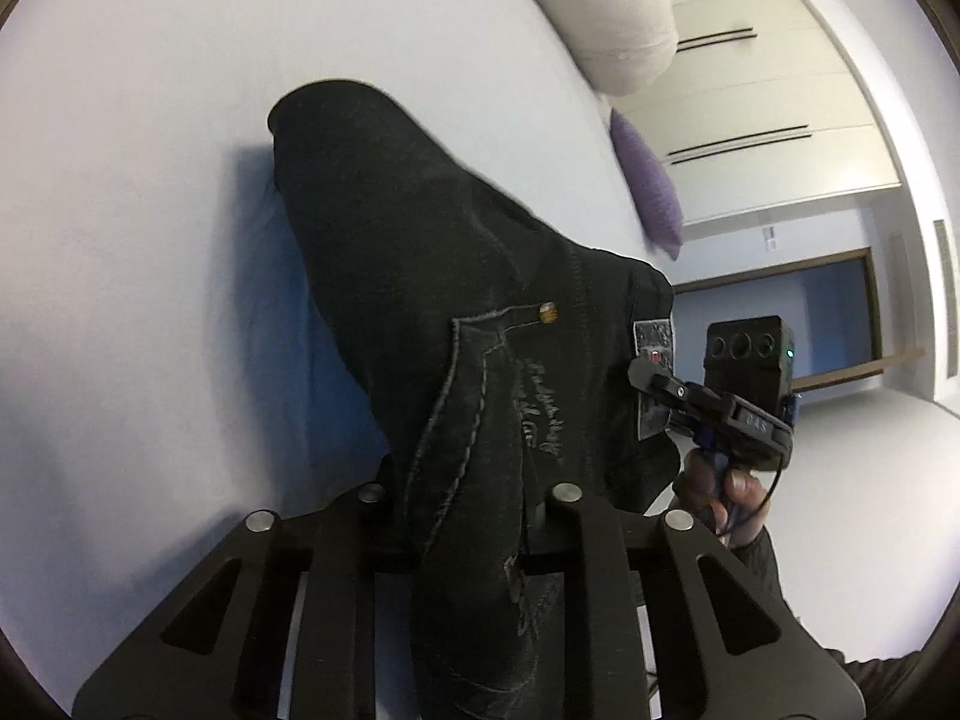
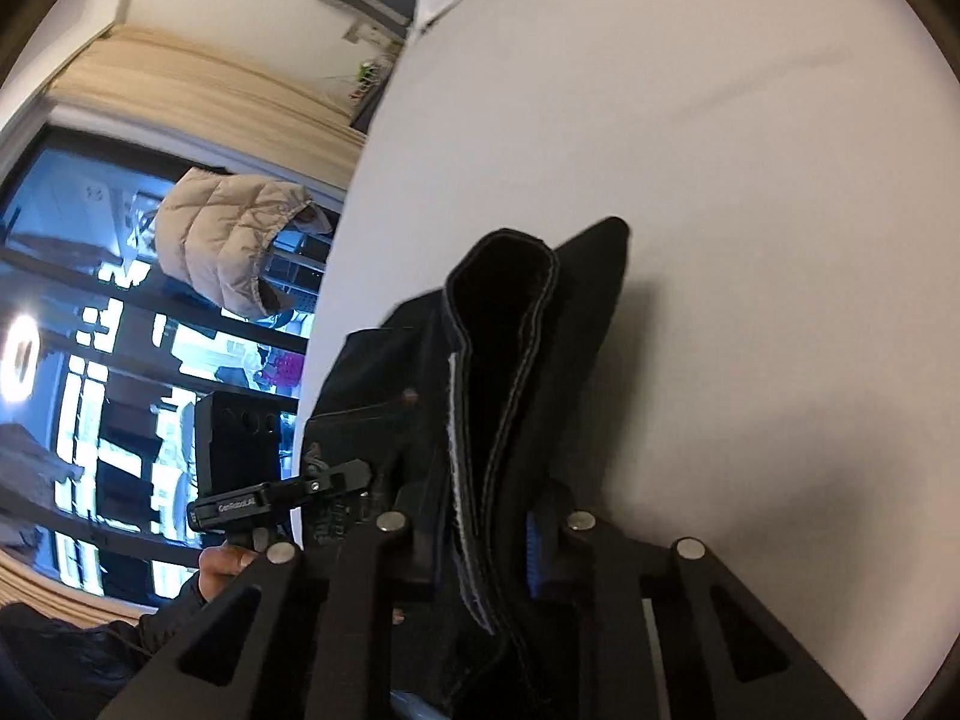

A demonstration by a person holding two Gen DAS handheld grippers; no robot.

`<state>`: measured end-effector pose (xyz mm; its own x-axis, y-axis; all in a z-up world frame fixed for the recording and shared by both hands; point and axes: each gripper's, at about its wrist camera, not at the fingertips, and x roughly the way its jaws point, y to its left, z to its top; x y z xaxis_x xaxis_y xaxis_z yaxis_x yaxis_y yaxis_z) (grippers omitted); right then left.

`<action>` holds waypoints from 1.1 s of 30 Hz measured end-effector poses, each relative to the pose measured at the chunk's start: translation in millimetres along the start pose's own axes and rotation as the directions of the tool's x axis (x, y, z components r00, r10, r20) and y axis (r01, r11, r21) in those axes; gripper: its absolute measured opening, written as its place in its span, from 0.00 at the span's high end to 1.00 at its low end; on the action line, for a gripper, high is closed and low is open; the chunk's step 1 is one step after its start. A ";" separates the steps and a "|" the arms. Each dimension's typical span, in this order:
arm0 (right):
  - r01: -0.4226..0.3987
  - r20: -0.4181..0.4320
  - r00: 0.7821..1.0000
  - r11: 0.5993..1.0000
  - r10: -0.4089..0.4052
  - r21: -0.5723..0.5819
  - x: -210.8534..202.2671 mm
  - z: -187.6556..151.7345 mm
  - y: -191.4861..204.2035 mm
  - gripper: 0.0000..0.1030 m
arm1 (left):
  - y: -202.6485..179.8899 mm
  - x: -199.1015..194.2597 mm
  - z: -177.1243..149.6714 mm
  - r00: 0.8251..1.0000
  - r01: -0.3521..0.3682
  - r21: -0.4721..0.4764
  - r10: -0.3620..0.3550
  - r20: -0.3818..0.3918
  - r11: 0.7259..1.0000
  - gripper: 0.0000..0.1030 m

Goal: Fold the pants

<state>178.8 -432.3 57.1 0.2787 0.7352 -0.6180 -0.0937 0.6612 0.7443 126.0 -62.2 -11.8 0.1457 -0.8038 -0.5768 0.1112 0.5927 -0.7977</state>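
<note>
Left claw is clamping the black pants at the pocket seam; right claw is pinching the waistband edge. Pants are hanging above the white bed. Soft, heavyish denim, better gripped on seams. Pocket writing unreadable.

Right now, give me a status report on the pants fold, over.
Left gripper shut on pants. Right gripper shut on them too, at the waistband. Pants lifted, far end trailing on white bed. Nothing blocking the bed ahead.
</note>
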 end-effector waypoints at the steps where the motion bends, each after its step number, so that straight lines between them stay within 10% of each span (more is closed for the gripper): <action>1: 0.003 0.001 1.000 1.000 -0.003 -0.018 -0.4 3.0 9.2 0.80 | -3.1 -4.9 0.9 1.000 0.011 0.006 -0.011 0.009 1.000 0.84; 7: -0.039 0.013 0.999 0.996 0.040 -0.079 10.7 36.2 60.8 0.80 | -15.5 -71.4 35.7 0.992 0.015 0.050 -0.022 0.127 0.999 0.84; 16: -0.081 -0.015 0.997 0.993 0.080 -0.085 110.9 130.8 109.1 0.80 | 19.7 -138.8 140.8 0.969 -0.163 0.083 0.144 0.201 0.983 0.84; 25: -0.032 -0.060 0.997 0.996 0.038 0.087 201.4 170.6 59.0 0.79 | 115.2 -119.9 203.2 0.963 -0.234 -0.010 0.233 0.138 0.972 0.82; 33: -0.206 0.015 0.978 0.951 0.208 0.229 210.5 154.8 8.1 0.67 | 146.0 -120.6 197.0 0.961 -0.188 -0.054 0.196 0.196 0.981 0.60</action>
<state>384.7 -295.3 -27.7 0.2672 0.8542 -0.4460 0.0726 0.4437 0.8932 318.3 131.5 -24.1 0.3543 -0.6462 -0.6759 0.0282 0.7298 -0.6831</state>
